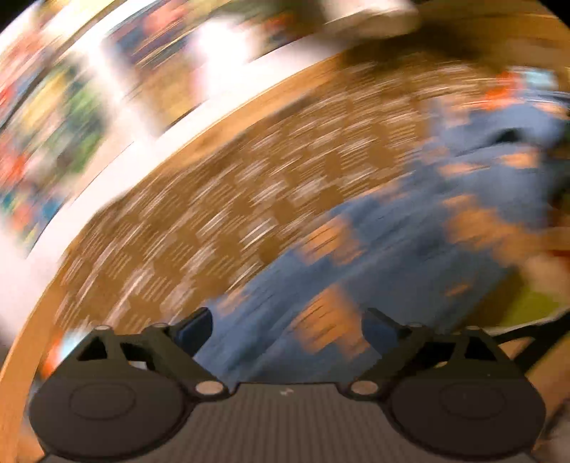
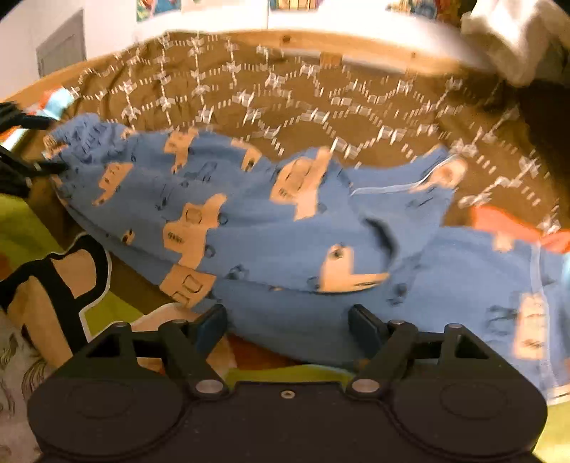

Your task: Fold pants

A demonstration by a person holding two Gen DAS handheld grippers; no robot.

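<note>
Right gripper fingers apart over pants hem; brown bedspread beyond.

the place looked like a child's bedroom in a home. a wooden-framed bed carried a brown patterned bedspread, and colourful pictures hung along the white wall behind it. a bright green rug with cartoon shapes lay beside the bed, and a grey panelled door stood at the left.
</note>
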